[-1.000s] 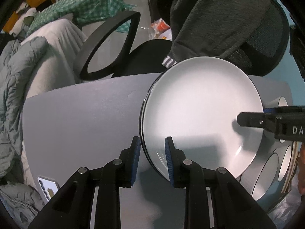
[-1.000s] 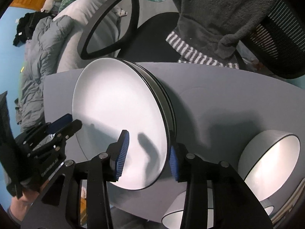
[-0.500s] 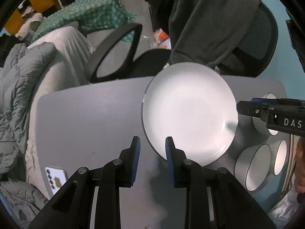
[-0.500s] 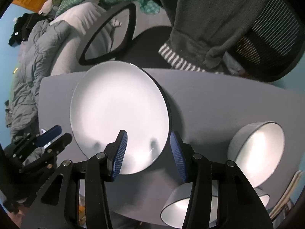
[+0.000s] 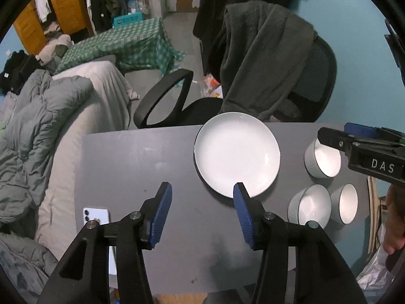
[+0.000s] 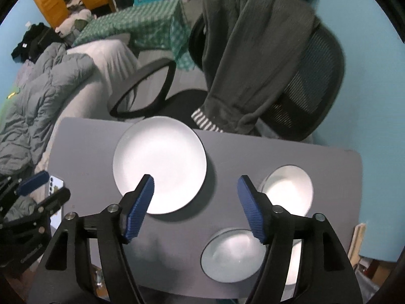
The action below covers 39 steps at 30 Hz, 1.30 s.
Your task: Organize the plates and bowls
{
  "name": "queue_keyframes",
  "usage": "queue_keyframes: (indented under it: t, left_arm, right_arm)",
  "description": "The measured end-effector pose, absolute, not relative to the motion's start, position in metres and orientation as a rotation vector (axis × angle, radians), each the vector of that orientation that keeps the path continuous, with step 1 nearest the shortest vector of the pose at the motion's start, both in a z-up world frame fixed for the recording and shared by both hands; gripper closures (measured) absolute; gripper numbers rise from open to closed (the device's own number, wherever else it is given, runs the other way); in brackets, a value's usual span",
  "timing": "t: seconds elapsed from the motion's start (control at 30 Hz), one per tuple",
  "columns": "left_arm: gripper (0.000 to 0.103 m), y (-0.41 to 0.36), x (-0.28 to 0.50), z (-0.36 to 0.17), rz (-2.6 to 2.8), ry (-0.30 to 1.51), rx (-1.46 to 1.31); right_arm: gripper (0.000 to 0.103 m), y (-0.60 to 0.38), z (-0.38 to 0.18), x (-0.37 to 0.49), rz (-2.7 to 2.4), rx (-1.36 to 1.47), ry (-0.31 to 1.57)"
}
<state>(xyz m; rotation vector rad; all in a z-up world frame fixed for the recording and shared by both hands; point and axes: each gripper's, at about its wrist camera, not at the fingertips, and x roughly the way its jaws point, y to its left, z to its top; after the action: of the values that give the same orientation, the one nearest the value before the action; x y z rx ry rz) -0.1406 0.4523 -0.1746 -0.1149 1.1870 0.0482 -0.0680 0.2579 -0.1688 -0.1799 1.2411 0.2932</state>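
Above the grey tabletop, both grippers hang with jaws wide, holding nothing.
The plate lies near the far edge by the chair; bare surface spreads to its left, three empty bowls to its right; left gripper, right gripper.

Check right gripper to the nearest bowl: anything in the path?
Nothing visible. The right gripper is open above the gray table, and the nearest bowl sits just below its right finger, with only bare tabletop between. The plate stack lies off to the left.
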Motion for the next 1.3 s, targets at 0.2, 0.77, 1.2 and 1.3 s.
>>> queue_keyframes:
  t: [0.2, 0.77, 1.2, 1.3]
  left_arm:
    - [0.043, 0.448, -0.168, -0.151, 0.019, 1.143, -0.056]
    - [0.038, 0.422, -0.202, -0.132, -0.071, 1.112, -0.058]
    - [0.036, 0.393, -0.201, -0.127, -0.182, 1.11, 0.023]
    - [0.036, 0.39, -0.2, -0.126, -0.199, 1.116, 0.016]
  right_arm:
    - [0.032, 0.262, -0.143, -0.096, 0.269, -0.158, 1.184]
    - [0.032, 0.243, -0.109, -0.152, 0.173, -0.075, 1.119]
    - [0.032, 0.219, -0.103, -0.177, 0.084, -0.011, 1.121]
    - [0.032, 0.212, -0.102, -0.181, 0.066, 0.001, 1.119]
